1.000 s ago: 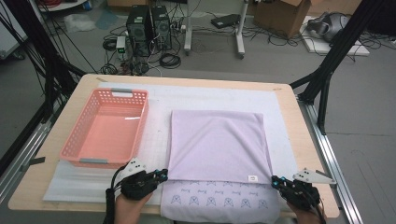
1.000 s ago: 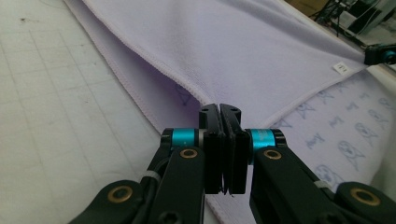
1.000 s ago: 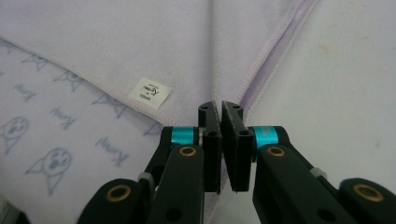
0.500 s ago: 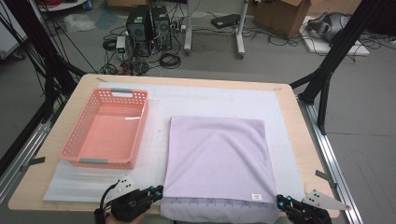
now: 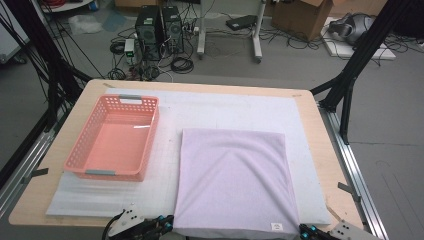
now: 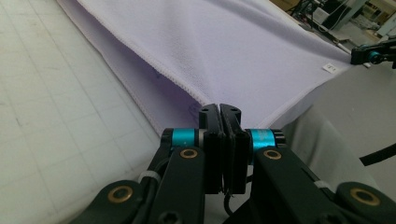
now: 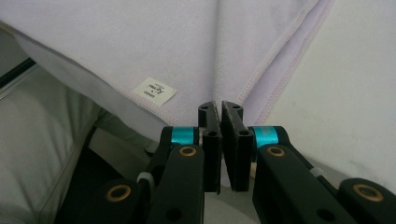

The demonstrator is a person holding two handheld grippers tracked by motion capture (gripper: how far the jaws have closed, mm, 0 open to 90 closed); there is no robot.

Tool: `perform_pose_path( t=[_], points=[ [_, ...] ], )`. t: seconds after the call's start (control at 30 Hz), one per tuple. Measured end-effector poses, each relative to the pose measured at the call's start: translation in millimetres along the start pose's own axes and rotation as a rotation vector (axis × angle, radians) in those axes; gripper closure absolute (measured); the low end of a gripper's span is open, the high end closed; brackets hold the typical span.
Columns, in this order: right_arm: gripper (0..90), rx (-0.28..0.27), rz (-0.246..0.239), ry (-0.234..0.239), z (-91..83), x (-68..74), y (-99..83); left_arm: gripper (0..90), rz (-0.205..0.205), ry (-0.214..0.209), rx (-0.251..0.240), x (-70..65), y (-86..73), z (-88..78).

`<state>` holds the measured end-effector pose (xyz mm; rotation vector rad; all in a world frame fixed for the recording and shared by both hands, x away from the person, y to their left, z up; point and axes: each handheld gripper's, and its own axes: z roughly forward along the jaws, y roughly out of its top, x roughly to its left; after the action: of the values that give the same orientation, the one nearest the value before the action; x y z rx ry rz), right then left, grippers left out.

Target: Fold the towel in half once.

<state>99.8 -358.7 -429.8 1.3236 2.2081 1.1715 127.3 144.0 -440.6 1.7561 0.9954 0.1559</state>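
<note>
The lilac towel (image 5: 232, 182) lies folded at lower centre of the high view, on the white foam mat (image 5: 215, 107) that covers the table (image 5: 320, 135). A second ago a patterned strip of its underside showed along the near edge, between my grippers; half a second ago that strip was already covered, and now the top layer reaches the table's near edge and hangs slightly over it. Both my grippers have slid back toward the bottom of the frame with it.

The towel is close to square, a little longer from far to near than across. Its far edge runs straight across the frame and its sides splay slightly outward toward me. A small white label (image 5: 275, 226) sits at its lower right corner.

My left gripper (image 5: 162, 225) is at the towel's lower left corner, its pads pressed together on the hemmed edge (image 6: 205, 100), as the left gripper view shows. My right gripper (image 5: 305, 231) is at the lower right corner, clamped likewise on the hem just right of the label (image 7: 154, 91).

The pink basket (image 5: 80, 155) stands at centre left of the high view, apart from the towel.
</note>
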Motion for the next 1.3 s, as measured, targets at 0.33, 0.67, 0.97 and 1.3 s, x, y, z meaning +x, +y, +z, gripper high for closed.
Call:
perform_pose_path(
  t=[0.33, 0.67, 0.97, 1.3],
  points=[
    [86.3, 0.009, -0.004, 0.021, -20.3, 17.0, -16.2, 87.5, 0.006, -0.016, 0.043, -14.3, -20.0, -17.3],
    [69.2, 0.026, -0.011, -0.033, -0.3, 8.0, -3.6, 54.1, 0.002, 0.057, -0.020, 14.0, 5.3, 8.0],
    [73.2, -0.038, 0.033, -0.075, 28.4, -30.5, 28.1, 56.1, 0.000, 0.061, -0.059, 45.4, 39.3, 42.7],
    [77.6, -0.031, 0.048, -0.078, 62.4, -70.7, 55.7, 49.0, 0.011, 0.061, -0.061, 69.5, 64.3, 76.3]
  ],
)
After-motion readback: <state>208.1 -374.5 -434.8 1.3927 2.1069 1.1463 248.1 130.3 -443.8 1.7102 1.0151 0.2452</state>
